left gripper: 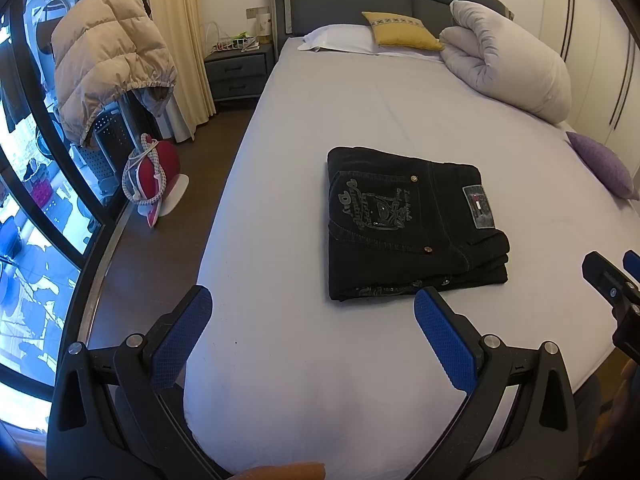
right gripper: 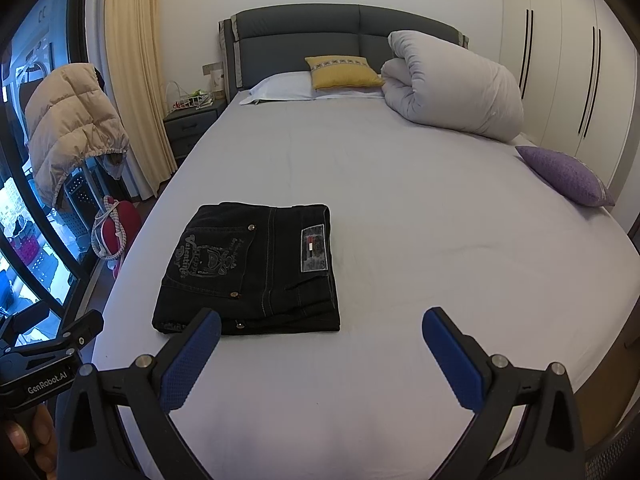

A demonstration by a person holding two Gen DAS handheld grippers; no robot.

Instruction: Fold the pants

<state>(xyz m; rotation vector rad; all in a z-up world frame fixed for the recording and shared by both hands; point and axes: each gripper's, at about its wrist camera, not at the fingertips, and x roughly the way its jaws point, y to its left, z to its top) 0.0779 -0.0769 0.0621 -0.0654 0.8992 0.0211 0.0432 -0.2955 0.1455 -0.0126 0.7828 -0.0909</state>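
- left gripper (left gripper: 312, 312): jaws spread wide, nothing between them, hovering over bare sheet just short of the near edge of the pants (left gripper: 412, 224).
- right gripper (right gripper: 320, 328): jaws also released and empty; its left finger overlaps the near edge of the pants (right gripper: 248, 268) in view, contact can't be confirmed.
- Both sit on the near side of the bundle, neither gripping cloth.
- Pants: black jeans, already folded into a compact stacked rectangle, lying flat on the bed (left gripper: 320, 120), near-centre, toward the foot end and slightly toward the window side.
- Orientation: back pocket with embroidery faces up; the brand patch and waistband end point to the right side of the bed, the fold edge to the left. Layered edges face the grippers.
- Long axis: bundle is close to square; slightly longer across the bed than along it, my read only.
- Judgement: folding looks essentially done; what's left is a tidy-up or retreat.
- To do it well: if squaring the stack, press or nudge the near layered edge evenly with both grippers and don't pinch just the top layer, or it'll peel open.
- Otherwise lift straight up and away so a finger doesn't drag the near edge.
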